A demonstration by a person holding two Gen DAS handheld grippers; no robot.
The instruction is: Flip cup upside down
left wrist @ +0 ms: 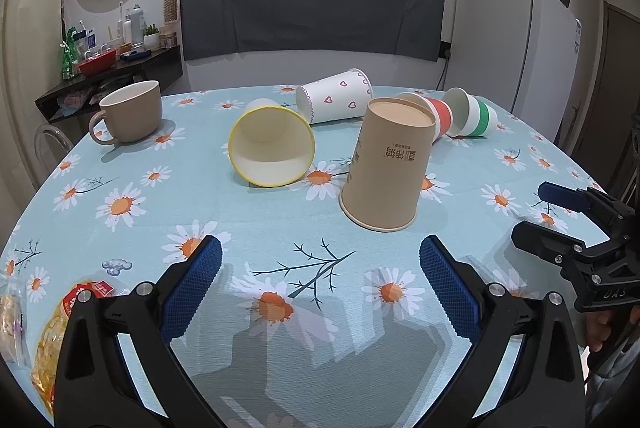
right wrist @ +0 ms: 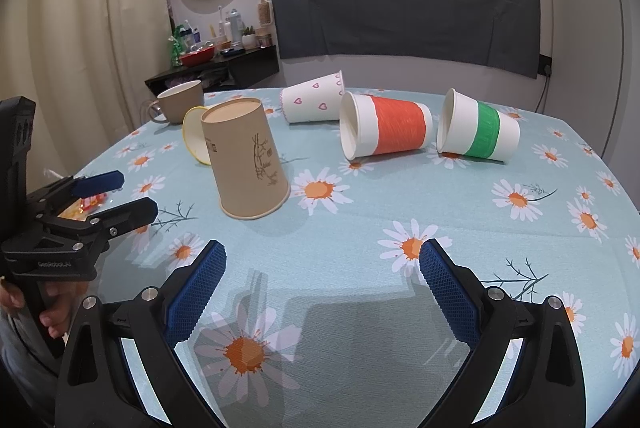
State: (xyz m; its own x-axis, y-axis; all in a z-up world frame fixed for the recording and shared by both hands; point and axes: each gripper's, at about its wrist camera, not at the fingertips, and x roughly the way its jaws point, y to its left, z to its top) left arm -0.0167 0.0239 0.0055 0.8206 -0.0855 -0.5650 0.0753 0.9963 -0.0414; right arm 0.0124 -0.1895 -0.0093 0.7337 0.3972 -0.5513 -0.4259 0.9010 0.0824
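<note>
The brown paper cup (left wrist: 387, 163) is standing upside down on the desk (left wrist: 240, 240), its rim resting on the daisy-patterned blue cloth and its closed base facing up. It is sitting near the middle of the desk, and nothing is touching it.

The left hand-held gripper (left wrist: 320, 284) is hovering low over the near edge of the desk with its jaws spread wide and nothing between the blue pads (left wrist: 192, 288). The brown cup is standing ahead of it and slightly to the right, well apart from the fingertips. The right hand-held gripper (right wrist: 322, 286) is likewise hanging wide open and empty over the cloth, with the brown cup (right wrist: 250, 159) ahead and to its left.

Behind the brown cup, four other paper cups are lying on their sides: a yellow-rimmed cup (left wrist: 272, 147) with its mouth facing the left camera, a white cup with pink hearts (left wrist: 336, 95) farther back, a red-banded cup (right wrist: 386, 129), and a green-banded cup (right wrist: 478, 129) just beside the red one. A tan mug (left wrist: 132, 111) is standing upright at the far left of the desk. A snack packet (left wrist: 52, 336) is lying at the near left edge, beside the left hand-held gripper.
</note>
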